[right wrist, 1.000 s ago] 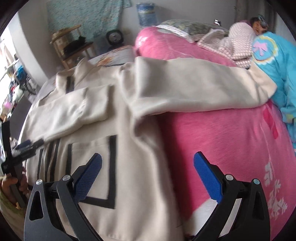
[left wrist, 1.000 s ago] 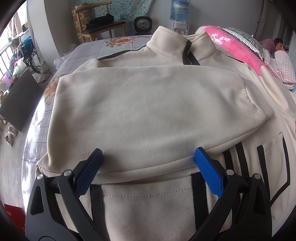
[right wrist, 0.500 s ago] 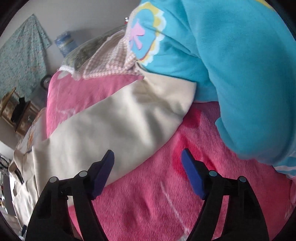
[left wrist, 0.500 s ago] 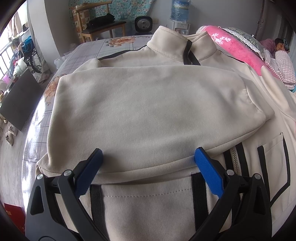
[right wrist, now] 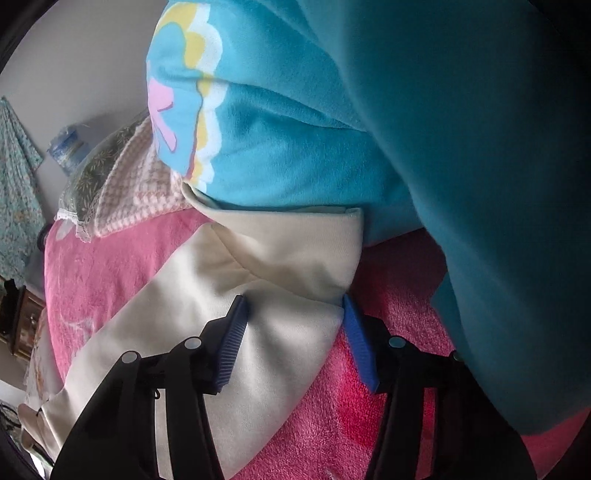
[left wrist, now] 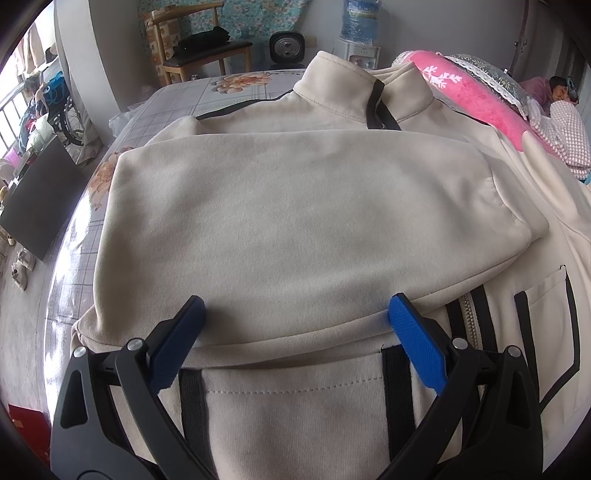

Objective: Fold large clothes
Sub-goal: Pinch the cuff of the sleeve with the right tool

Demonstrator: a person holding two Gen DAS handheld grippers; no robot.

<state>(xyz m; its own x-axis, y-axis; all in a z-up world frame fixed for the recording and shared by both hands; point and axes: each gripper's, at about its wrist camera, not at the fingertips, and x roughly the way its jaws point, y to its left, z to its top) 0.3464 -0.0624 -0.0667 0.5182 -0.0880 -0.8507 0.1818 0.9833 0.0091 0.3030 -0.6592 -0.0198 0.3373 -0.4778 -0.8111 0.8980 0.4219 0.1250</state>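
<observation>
The cream fleece zip jacket with black trim (left wrist: 295, 221) lies spread across the bed, filling the centre of the left wrist view, one sleeve folded flat over its chest and its stand-up collar toward the top of the frame. Its other sleeve (right wrist: 258, 295) runs off the right edge there and appears in the right wrist view, stretched over a pink plush blanket (right wrist: 369, 424), with its cuff end tucked partly under a turquoise fleece blanket (right wrist: 406, 147) that hides most of the upper right of that frame. The jacket's lower hem is cut off at the bottom. The bed's grey checked floral sheet (left wrist: 177, 107) shows at upper left, with a wooden chair (left wrist: 199, 48) and a water dispenser bottle (left wrist: 360, 18) beyond. The left hand-held gripper (left wrist: 295, 314) hovers low over the folded sleeve's edge, fingers spread wide, gripping nothing. The right hand-held gripper (right wrist: 295, 310) is spread around the sleeve near its cuff, blue pads on either side; whether they press the cloth is unclear.
</observation>
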